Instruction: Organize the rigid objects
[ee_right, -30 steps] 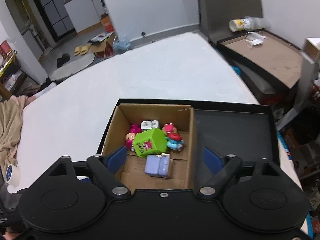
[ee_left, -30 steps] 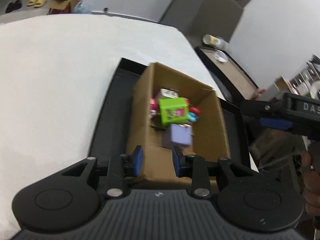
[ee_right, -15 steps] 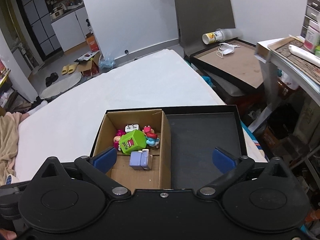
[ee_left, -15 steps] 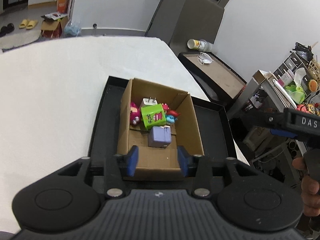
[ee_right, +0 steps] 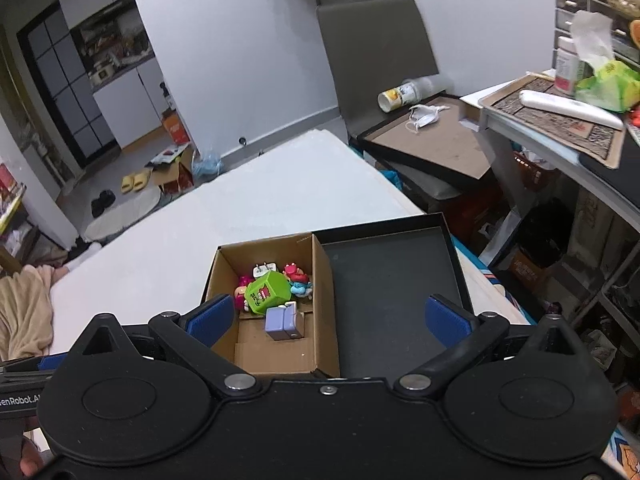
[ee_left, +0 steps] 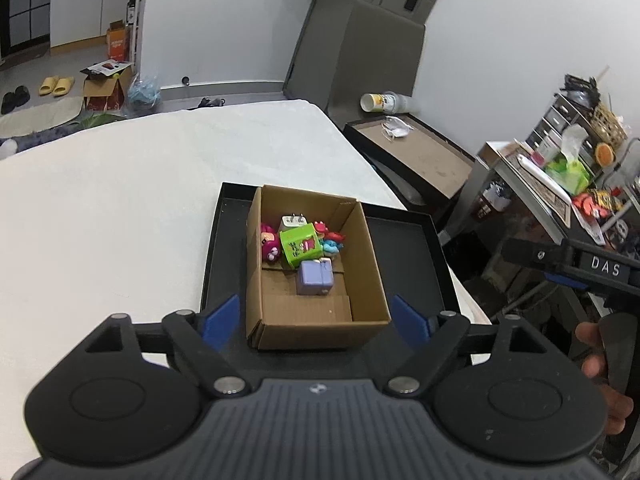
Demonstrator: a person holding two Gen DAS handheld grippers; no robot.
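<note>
Several small toys — a green cube (ee_left: 301, 247), a lilac block (ee_left: 315, 278), a white plug (ee_left: 295, 223) — sit at the far end of the cardboard box (ee_left: 368, 264), which stands in the black tray (ee_right: 384, 280) on the white table (ee_left: 112, 200). Both the left gripper (ee_left: 316, 320) and right gripper (ee_right: 326, 316) hang above the box's near edge — fingers spread wide, holding nothing.

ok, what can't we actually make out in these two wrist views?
- Cardboard box near end: in the right wrist view the gripper body hides its front wall.
- Toys behind the green cube: the pink one and the white plug are partly covered by it in both views.
- Print on the green cube: too small to read.
- Black tray near edge: cut off by the right gripper.
- Left gripper: open, holding nothing.
</note>
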